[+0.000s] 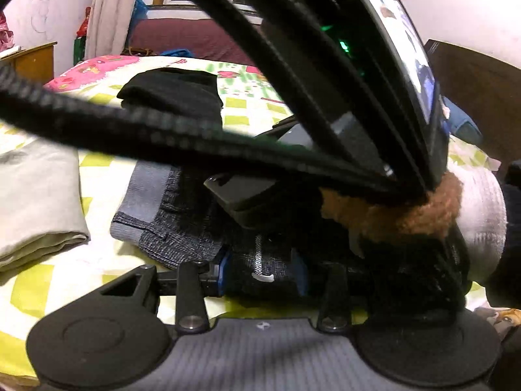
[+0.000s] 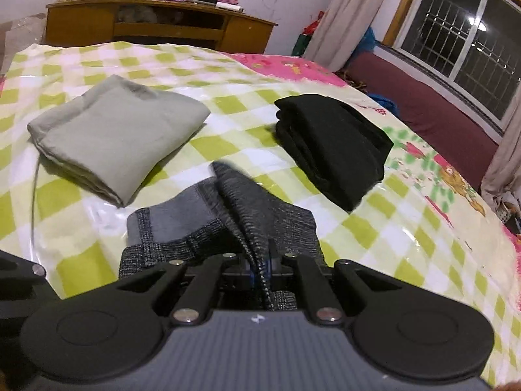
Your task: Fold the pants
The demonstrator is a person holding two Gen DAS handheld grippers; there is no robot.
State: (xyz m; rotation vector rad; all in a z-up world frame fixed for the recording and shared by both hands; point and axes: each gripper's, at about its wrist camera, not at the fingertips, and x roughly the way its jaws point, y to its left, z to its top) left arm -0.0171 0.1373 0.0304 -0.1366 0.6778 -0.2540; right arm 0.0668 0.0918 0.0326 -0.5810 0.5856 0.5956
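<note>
Dark grey tweed pants lie partly folded on the checked bed cover, with a lighter grey band at the left end; they also show in the left wrist view. My right gripper is shut on a raised fold of the pants' fabric. My left gripper has its blue-padded fingers closed around the pants' dark fabric near the bed. The right-hand device and its black cables cross the left wrist view and hide much of the pants.
A folded beige garment lies to the left and a folded black garment to the right on the green-checked cover. A wooden desk and a maroon window bench stand beyond the bed.
</note>
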